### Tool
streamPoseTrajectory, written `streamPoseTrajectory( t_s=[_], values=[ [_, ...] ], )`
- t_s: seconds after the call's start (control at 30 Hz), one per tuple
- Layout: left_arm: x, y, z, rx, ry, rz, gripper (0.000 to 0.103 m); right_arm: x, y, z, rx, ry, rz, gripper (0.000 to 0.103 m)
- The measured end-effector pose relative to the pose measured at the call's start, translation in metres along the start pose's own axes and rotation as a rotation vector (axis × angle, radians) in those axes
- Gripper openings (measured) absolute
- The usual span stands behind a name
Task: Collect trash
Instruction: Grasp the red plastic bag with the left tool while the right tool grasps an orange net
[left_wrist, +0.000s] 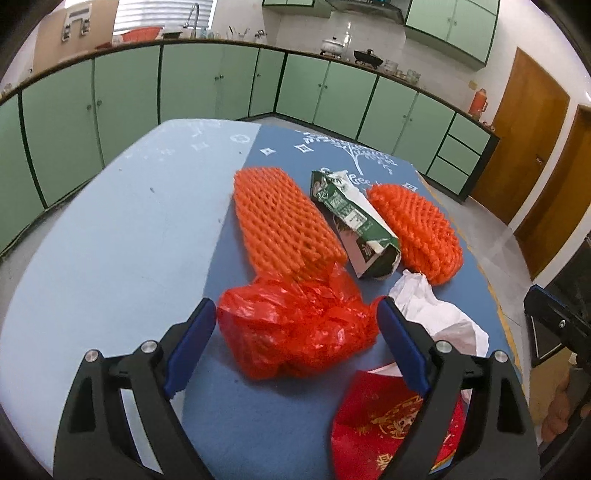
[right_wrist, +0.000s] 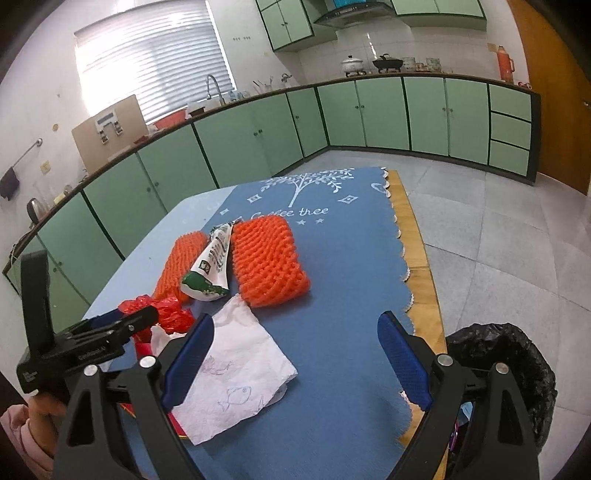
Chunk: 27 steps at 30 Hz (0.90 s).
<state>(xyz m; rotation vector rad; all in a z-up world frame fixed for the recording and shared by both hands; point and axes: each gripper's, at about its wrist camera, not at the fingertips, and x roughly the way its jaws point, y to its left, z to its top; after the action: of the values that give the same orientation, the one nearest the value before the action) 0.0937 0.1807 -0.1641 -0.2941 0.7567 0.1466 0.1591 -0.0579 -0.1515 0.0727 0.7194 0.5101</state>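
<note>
A crumpled red plastic bag (left_wrist: 295, 328) lies on the blue cloth between the fingers of my open left gripper (left_wrist: 295, 317), which straddles it. Beyond it lie an orange foam net (left_wrist: 284, 218), a flattened green carton (left_wrist: 354, 225) and a second orange net (left_wrist: 417, 232). A white tissue (left_wrist: 439, 314) and a red packet (left_wrist: 388, 421) lie by my right finger. My right gripper (right_wrist: 295, 332) is open and empty above the cloth, with the white tissue (right_wrist: 236, 376) by its left finger. The nets (right_wrist: 269, 266), carton (right_wrist: 212, 269) and red bag (right_wrist: 162, 310) lie beyond.
A bin lined with a black bag (right_wrist: 517, 373) stands off the table's right front corner. The table's wooden edge (right_wrist: 417, 258) runs along the right. Green kitchen cabinets (right_wrist: 369, 114) line the far walls. My left gripper's body (right_wrist: 85, 339) shows at the left of the right wrist view.
</note>
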Motion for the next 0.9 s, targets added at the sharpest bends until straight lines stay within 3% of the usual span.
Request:
streamPoseTrajectory(
  t_s=[0.1, 0.2, 0.4, 0.63, 0.9],
  values=[
    [0.004, 0.001, -0.002, -0.005, 0.012, -0.031, 0.058, 0.004, 0.003, 0.001, -0.005, 0.006, 0.0, 0.088],
    [0.001, -0.008, -0.004, 0.021, -0.002, -0.049, 0.045, 0.009, 0.007, 0.004, -0.012, 0.008, 0.008, 0.088],
    [-0.022, -0.007, -0.001, 0.013, -0.069, -0.056, 0.041, 0.019, 0.014, 0.015, -0.025, -0.012, 0.018, 0.087],
    [-0.067, -0.006, 0.016, 0.001, -0.202, -0.035, 0.041, 0.044, 0.017, 0.026, -0.039, -0.026, -0.018, 0.086],
    [-0.047, -0.016, 0.036, 0.036, -0.215, 0.002, 0.041, 0.08, 0.018, 0.031, -0.048, 0.025, -0.043, 0.081]
  ],
)
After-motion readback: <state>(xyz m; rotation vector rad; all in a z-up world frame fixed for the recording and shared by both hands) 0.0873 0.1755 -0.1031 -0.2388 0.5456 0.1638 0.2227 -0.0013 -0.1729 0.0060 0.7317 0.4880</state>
